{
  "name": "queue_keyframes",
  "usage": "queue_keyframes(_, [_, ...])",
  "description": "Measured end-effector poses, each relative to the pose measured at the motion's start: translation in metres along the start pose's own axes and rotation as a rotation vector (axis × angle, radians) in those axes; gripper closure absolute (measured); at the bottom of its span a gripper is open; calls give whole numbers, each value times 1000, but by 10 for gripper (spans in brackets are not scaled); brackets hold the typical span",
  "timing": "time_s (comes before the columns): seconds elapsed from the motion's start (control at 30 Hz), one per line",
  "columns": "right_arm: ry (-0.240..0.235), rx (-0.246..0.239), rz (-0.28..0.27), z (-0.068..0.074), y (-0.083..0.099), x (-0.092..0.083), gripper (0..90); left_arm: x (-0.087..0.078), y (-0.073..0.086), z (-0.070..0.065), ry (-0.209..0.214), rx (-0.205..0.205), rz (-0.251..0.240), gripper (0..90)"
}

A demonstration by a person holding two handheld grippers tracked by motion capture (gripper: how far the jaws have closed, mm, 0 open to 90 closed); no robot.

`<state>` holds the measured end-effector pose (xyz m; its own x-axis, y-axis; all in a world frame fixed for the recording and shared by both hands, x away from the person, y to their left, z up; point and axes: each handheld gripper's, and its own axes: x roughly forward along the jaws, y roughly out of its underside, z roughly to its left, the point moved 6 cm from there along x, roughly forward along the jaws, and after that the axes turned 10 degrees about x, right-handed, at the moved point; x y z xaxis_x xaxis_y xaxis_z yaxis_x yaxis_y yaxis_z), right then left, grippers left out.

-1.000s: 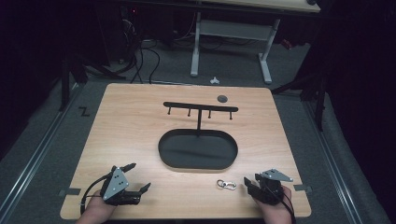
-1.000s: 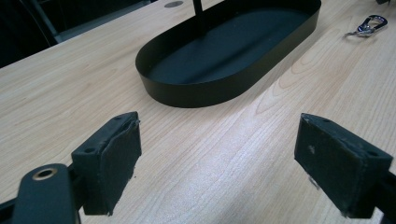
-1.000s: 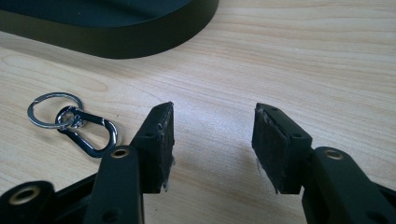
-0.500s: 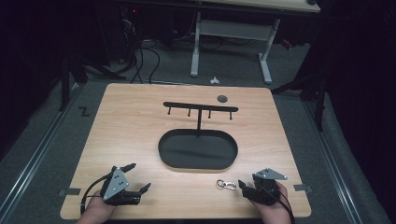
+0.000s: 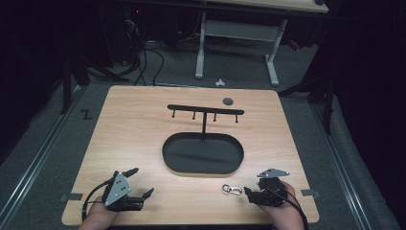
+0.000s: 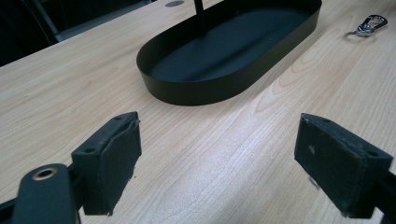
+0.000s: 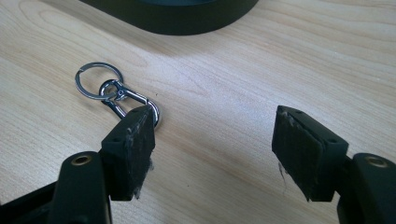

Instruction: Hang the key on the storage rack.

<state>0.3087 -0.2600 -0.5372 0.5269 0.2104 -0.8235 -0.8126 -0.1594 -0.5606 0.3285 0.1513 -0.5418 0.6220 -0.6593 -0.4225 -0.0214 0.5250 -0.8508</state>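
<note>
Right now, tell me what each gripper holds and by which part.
Nothing is held. The left gripper is open over bare wood. The right gripper is open too; the keyring clip lies on the table beside its one jaw, ungripped.

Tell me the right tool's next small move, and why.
Probably shift the right tool sideways toward the key clip until it straddles it, then close. Its jaws stand open, and the clip lies on the table beside one jaw's tip, outside the gap between them.
</note>
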Motion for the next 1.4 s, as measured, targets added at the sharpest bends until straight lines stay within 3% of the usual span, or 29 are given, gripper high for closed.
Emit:
queue_keyframes(0.1, [8, -14, 41, 1, -3, 1, 326, -1, -1, 0, -1, 0, -4, 152])
queue_keyframes(0.17, [13, -19, 101, 4, -6, 2, 323, -1, -1, 0, 1, 1, -5, 152])
queue_keyframes(0.37, [17, -57, 155, 11, -11, 4, 316, -2, -1, 0, 1, 1, -2, 152])
queue_keyframes(0.43, [27, -103, 203, 16, -13, 5, 296, -1, -1, 0, -2, -1, -1, 152])
queue_keyframes(0.5, [25, -113, 213, 17, -14, 6, 292, -1, -1, 0, -3, -1, -1, 152])
queue_keyframes(0.57, [4, -149, 270, 21, -14, 6, 264, -1, -1, -1, 1, 3, 0, 152])
queue_keyframes(0.73, [2, -210, 327, 28, -18, 10, 270, 0, -2, -1, 2, 5, -5, 152])
queue_keyframes(0.9, [-1, -258, 349, 37, -22, 15, 368, -2, -2, 0, 3, 5, -6, 152])
queue_keyframes(0.97, [2, -306, 372, 44, -24, 22, 410, -1, -2, 0, 0, -1, -8, 152])
queue_keyframes(1.03, [1, -317, 376, 45, -25, 23, 432, -1, -2, 1, -2, 2, -10, 152])
queue_keyframes(1.07, [-4, -353, 394, 50, -27, 27, 466, -1, -2, 0, 0, 1, -9, 152])
queue_keyframes(1.27, [-22, -368, 437, 51, -29, 34, 543, -2, -2, 1, 0, 4, -12, 152])
queue_keyframes(1.4, [-55, -314, 453, 51, -29, 36, 609, -2, -2, 1, -1, 2, -13, 152])
